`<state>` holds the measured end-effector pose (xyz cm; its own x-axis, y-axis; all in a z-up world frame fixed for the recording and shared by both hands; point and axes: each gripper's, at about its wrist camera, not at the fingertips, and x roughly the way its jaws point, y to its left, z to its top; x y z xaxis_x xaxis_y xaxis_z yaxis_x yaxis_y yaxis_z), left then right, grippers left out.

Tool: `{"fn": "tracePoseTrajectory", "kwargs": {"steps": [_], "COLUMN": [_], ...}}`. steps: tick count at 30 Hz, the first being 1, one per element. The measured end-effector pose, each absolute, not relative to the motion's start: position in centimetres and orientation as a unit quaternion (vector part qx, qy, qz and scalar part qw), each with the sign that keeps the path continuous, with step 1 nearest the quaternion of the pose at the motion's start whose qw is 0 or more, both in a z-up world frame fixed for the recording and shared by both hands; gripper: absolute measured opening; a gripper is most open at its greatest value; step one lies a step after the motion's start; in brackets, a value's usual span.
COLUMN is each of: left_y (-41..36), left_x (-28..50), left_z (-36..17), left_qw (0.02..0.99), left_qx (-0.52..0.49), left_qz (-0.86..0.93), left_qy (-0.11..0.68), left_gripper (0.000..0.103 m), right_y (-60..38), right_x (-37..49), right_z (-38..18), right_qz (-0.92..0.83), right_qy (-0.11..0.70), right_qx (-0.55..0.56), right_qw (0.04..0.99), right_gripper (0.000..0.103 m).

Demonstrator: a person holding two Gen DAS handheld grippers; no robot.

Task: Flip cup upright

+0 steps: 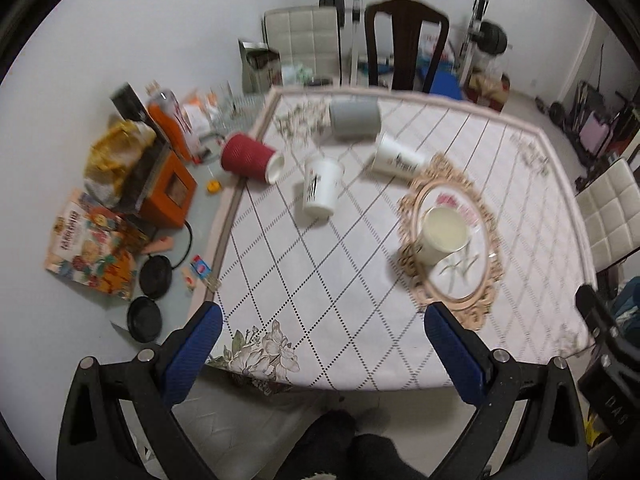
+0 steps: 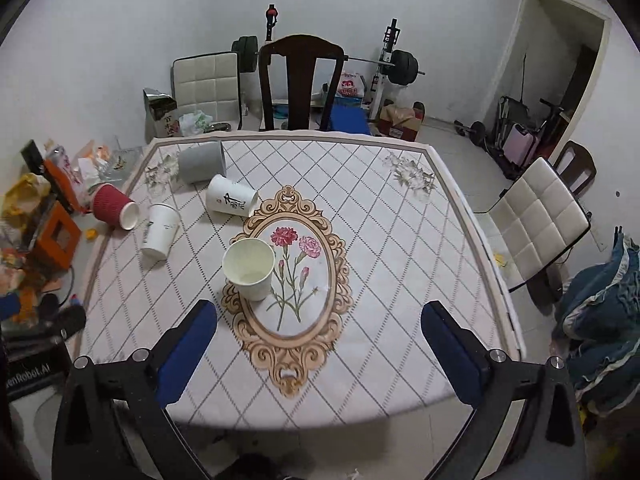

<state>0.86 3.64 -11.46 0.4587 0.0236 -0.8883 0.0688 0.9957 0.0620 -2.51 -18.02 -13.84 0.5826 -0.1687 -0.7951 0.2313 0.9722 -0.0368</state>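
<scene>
Two fisheye views look down over a square desk [image 2: 400,280] covered with a pale cloth printed in a diamond grid, with an ornate oval flower medallion [image 2: 294,320] at its middle.

The left tool [image 1: 324,322] hovers above the near edge of the desk, its blue-padded fingers [image 1: 192,354] spread wide and holding nothing. The right tool [image 2: 320,320] hovers likewise over the near edge, fingers spread wide, also empty. Part of the left tool's black body shows at the lower left of the right wrist view.

A cream paper cup [image 2: 249,268] stands upright with its mouth open to the ceiling, on the left rim of the medallion. In the left wrist view the same cup [image 1: 442,236] sits on the medallion, ahead and to the right.

Four other cups lie on their sides toward the far left of the desk. A white cup with dark lettering [image 2: 232,196] lies just beyond the medallion's top left. Another white cup [image 2: 160,230] lies left of it. A ribbed red cup [image 2: 114,206] lies at the left edge of the cloth, its white mouth toward the white cup. A grey cup [image 2: 201,166] lies near the far left corner.

Boxes and packets [image 1: 120,208] crowd the surface left of the cloth. A dark wooden chair [image 2: 300,80] stands at the far side, and a white padded chair [image 2: 536,220] to the right.
</scene>
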Motion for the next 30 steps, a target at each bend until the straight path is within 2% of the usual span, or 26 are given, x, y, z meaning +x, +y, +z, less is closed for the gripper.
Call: {"fn": "tracePoseTrajectory", "kwargs": {"steps": [12,30], "left_y": [3.4,5.0], "left_x": [-5.1,-9.0], "left_z": [-4.2,-0.7], "left_qw": [0.876,0.891], "left_qx": [0.042,0.026], "left_qz": [-0.015,0.008], "left_qy": [0.481,0.454], "left_gripper": [0.103,0.103], "right_y": [-18.6,-17.3], "right_x": [-9.9,-13.3], "right_z": [-5.3,-1.3], "right_qz": [-0.080,-0.058], "right_qy": [0.423,0.408], "right_qx": [0.052,0.039], "right_qw": [0.901,0.910], "right_gripper": [0.103,0.103]}}
